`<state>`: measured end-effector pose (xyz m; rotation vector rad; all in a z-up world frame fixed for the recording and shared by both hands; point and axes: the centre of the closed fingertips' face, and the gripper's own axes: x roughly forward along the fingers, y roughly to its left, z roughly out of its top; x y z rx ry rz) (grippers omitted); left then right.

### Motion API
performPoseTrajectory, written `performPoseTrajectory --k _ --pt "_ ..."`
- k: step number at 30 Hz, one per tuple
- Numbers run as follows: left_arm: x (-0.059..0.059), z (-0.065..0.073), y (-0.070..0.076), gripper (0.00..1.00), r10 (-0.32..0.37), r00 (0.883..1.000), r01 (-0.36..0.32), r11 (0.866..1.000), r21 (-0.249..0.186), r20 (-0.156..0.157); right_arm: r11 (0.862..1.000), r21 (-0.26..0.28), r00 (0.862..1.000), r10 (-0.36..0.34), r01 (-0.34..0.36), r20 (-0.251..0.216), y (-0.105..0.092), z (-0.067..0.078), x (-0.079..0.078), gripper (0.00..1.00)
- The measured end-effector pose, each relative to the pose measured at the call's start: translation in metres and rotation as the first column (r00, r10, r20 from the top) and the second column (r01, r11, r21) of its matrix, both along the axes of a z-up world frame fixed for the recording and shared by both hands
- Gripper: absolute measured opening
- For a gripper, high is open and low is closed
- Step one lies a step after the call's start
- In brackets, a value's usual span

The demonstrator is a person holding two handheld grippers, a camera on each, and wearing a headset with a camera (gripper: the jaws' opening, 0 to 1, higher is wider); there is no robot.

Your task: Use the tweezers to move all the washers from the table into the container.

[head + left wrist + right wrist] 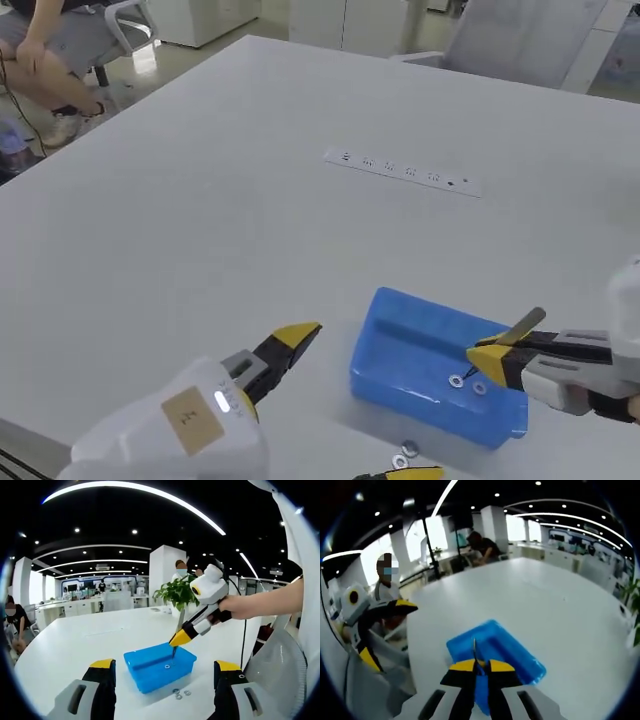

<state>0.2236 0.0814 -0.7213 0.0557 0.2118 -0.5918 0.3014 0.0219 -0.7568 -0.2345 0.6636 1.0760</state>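
**Tweezers over the blue container**

A broad white worktop (200, 230) carries a shallow blue rectangular plastic container (400, 340) near its front edge. The left gripper (165, 666), white-bodied with yellow tips, sits just beside the container, its jaws spread wide and released. The right gripper (490, 360) reaches in from the other side, jaws clenched on slim grey metal tweezers (525, 325) whose tips point down into the container. Two small metal ring washers (457, 381) lie inside it. A few loose washers (400, 461) rest on the worktop just beside its near wall.
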Motion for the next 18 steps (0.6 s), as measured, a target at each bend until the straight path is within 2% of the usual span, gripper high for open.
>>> performPoseTrajectory --k 4,7,13,18 --pt "0.000 0.000 0.000 0.81 0.000 1.000 0.000 1.000 -0.001 0.001 1.000 0.008 1.000 0.029 -0.029 -0.003 0.006 0.006 -0.014 0.05" --pt "0.000 0.000 0.000 0.81 -0.002 1.000 0.002 1.000 0.000 0.002 0.998 0.021 0.997 0.065 -0.064 -0.030 0.012 0.004 -0.030 0.05" --pt "0.000 0.000 0.001 0.81 0.000 1.000 0.000 1.000 0.001 0.003 0.995 0.021 0.990 0.095 -0.094 -0.100 0.015 -0.019 -0.047 0.05" --pt "0.000 0.000 0.000 0.81 -0.001 1.000 0.001 1.000 0.001 0.002 0.995 0.013 0.982 0.101 -0.100 -0.159 0.016 -0.040 -0.055 0.05"
